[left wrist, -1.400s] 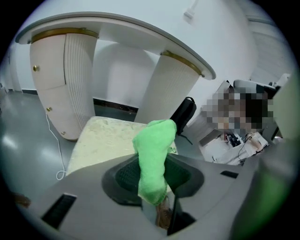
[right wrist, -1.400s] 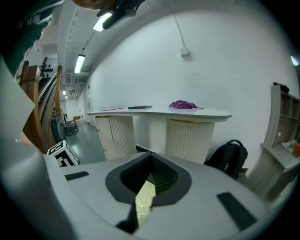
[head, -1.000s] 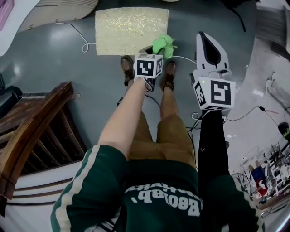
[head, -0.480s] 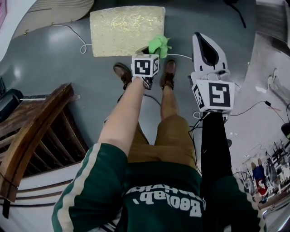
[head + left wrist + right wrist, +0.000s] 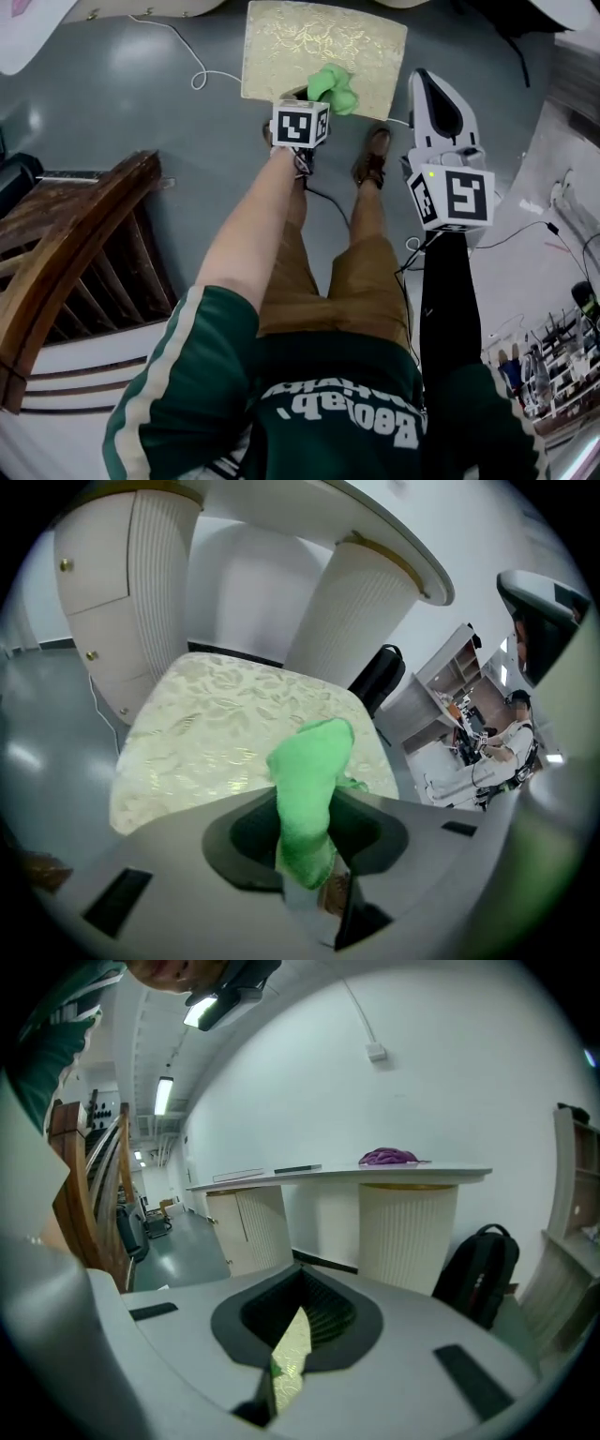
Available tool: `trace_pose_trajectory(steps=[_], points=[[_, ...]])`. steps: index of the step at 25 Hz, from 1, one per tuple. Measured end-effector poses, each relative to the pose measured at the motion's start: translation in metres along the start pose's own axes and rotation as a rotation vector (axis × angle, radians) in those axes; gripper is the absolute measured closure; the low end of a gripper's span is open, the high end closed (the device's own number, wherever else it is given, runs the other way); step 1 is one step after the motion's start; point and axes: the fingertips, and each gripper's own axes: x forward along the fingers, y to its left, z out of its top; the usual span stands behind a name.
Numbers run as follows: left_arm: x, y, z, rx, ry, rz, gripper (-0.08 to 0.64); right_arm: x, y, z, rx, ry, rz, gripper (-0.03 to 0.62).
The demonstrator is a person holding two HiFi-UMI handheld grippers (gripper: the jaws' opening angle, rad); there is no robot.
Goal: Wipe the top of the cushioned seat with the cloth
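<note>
The left gripper [image 5: 305, 860] is pinching the cloth [image 5: 309, 771]: its jaws are pressing together on the lower end, w/ the rest of the green fabric poking out ahead of the fingertips and flopping forward. The cushioned seat [image 5: 202, 738] is lying just beyond & below those tips; whether the cloth is touching it can't be told. The right gripper [image 5: 281, 1372] is hanging off to the side w/ jaws drawn together bar a thin slit, nothing in them. The cloth is looking light, soft & limp, prob. bunching rather than sliding flat, so gripping one end close behind the fingertips is seeming right, leaving the free part to press down. The seat is looking padded, w/ textured fabric, likely giving under pressure & dragging on the cloth a bit.
</note>
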Motion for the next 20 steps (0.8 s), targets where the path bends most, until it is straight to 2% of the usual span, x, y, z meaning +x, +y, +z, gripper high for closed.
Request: trace_pose_trajectory(steps=[4,8,13,16,20], points=[[-0.035,0.073,0.007,0.016,-0.013,0.040,0.414,0.031,0.055,0.013,-0.026,0.004,0.054,0.584],[-0.060,0.129,0.016,0.054,-0.007,0.092,0.414,0.056,0.095,0.027,-0.043,0.000,0.087,0.584],[-0.079,0.193,0.008,0.004,0.044,0.199,0.416,0.076,0.118,0.040,-0.048,-0.008,0.087,0.584],[-0.086,0.214,-0.006,-0.038,0.082,0.215,0.417,0.083,0.125,0.042,-0.045,-0.006,0.085,0.584],[-0.089,0.218,-0.010,-0.048,0.070,0.197,0.417,0.088,0.130,0.039,-0.058,0.007,0.095,0.584]])
